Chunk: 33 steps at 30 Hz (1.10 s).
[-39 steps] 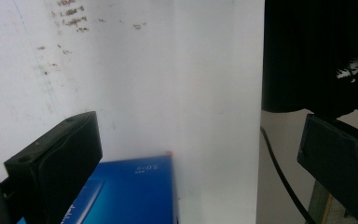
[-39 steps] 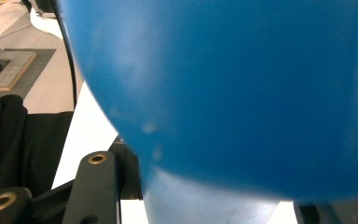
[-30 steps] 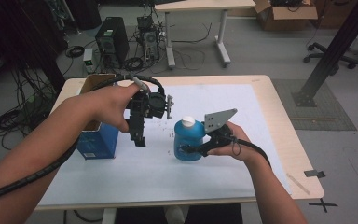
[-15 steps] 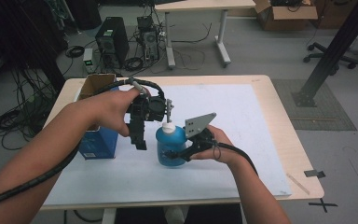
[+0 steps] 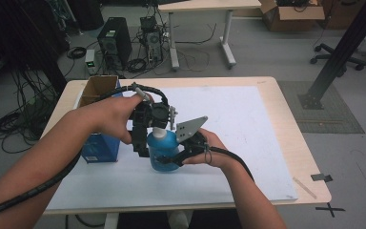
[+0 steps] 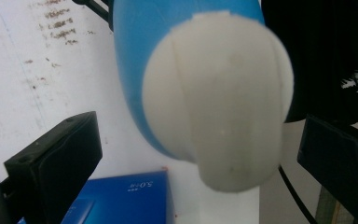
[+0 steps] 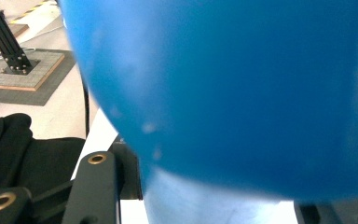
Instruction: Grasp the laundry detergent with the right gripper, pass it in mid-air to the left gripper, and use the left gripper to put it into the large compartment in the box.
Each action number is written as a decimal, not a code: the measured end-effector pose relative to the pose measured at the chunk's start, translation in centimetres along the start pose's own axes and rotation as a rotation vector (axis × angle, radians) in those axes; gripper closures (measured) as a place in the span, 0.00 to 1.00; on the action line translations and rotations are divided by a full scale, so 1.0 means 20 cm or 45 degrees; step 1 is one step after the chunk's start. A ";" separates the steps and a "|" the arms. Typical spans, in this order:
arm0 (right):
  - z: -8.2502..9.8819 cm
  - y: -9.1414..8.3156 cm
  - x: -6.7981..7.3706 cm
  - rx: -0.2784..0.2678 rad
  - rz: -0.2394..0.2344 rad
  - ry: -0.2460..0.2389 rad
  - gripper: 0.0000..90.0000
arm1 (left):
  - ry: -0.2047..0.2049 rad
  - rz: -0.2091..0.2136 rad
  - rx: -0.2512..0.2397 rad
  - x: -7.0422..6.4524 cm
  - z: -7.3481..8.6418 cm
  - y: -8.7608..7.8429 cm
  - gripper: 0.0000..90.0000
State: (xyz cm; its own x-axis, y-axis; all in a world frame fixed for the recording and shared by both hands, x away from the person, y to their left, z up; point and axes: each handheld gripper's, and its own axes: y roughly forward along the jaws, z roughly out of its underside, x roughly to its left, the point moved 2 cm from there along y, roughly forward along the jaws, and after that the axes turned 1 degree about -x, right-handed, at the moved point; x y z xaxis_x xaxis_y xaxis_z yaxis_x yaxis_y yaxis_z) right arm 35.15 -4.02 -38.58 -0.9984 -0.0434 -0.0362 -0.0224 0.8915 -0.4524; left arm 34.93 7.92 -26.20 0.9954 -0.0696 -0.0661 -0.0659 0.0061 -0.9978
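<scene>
Progress looks to be about halfway, as I judge it from where I stand: the blue bottle (image 5: 162,151) is already secured, and its white cap (image 6: 219,102) is yet to be dealt with. The bottle stands near the middle of the white mat (image 5: 248,124) on the table (image 5: 286,109), towards the near edge, just right of the blue cardboard box (image 5: 97,145) that sits open at the mat's left side.

The right gripper (image 5: 176,158) comes in from the right and near side, and its jaws look clamped on the bottle's round body; in the right gripper view the blue wall (image 7: 233,88) presses right up between the two black jaws, so the grip seems firm, though the contact points themselves are hidden by the bottle.

The left gripper (image 5: 145,143) hangs over the bottle from the left and far side. In the left gripper view its jaws stand apart, one on either side of the cap, with clear gaps between each jaw and the white plastic. So the cap is framed but not yet gripped.

What is left, I would say, is to bring the left jaws in on the cap, then twist or lift it while the right holds the body steady. Whether the cap is already loosened I cannot tell; it sits squarely on the neck as far as the pictures show.
</scene>
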 end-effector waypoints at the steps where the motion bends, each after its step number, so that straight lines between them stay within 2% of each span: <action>1: 0.00 0.00 0.00 -0.001 0.000 -0.002 0.50 | -0.005 -0.005 0.004 0.00 0.00 0.00 0.00; 6: -0.01 0.01 0.00 0.002 -0.002 -0.004 0.50 | -0.004 -0.021 0.016 -0.01 -0.01 0.01 0.00; 18: -0.04 0.03 -0.01 -0.004 -0.005 0.002 0.50 | 0.015 -0.034 -0.005 0.00 -0.07 0.02 0.00; 23: -0.04 0.03 -0.01 -0.002 -0.003 0.001 0.50 | -0.009 -0.046 0.000 0.00 -0.08 0.01 0.03; 28: -0.05 0.03 -0.01 -0.011 0.005 -0.013 0.50 | -0.010 -0.067 -0.006 0.00 -0.09 0.01 0.07; 33: -0.06 0.02 -0.01 -0.023 -0.001 -0.009 0.50 | -0.033 -0.064 0.027 0.00 -0.09 0.02 0.11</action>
State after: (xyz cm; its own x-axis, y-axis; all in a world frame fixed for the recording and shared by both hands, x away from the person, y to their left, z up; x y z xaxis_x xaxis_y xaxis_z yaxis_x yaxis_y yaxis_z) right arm 35.27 -3.03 -37.75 -0.9980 -0.0472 -0.0424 -0.0240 0.8997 -0.4359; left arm 34.86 6.19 -26.58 0.9989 -0.0446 -0.0154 -0.0143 0.0241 -0.9996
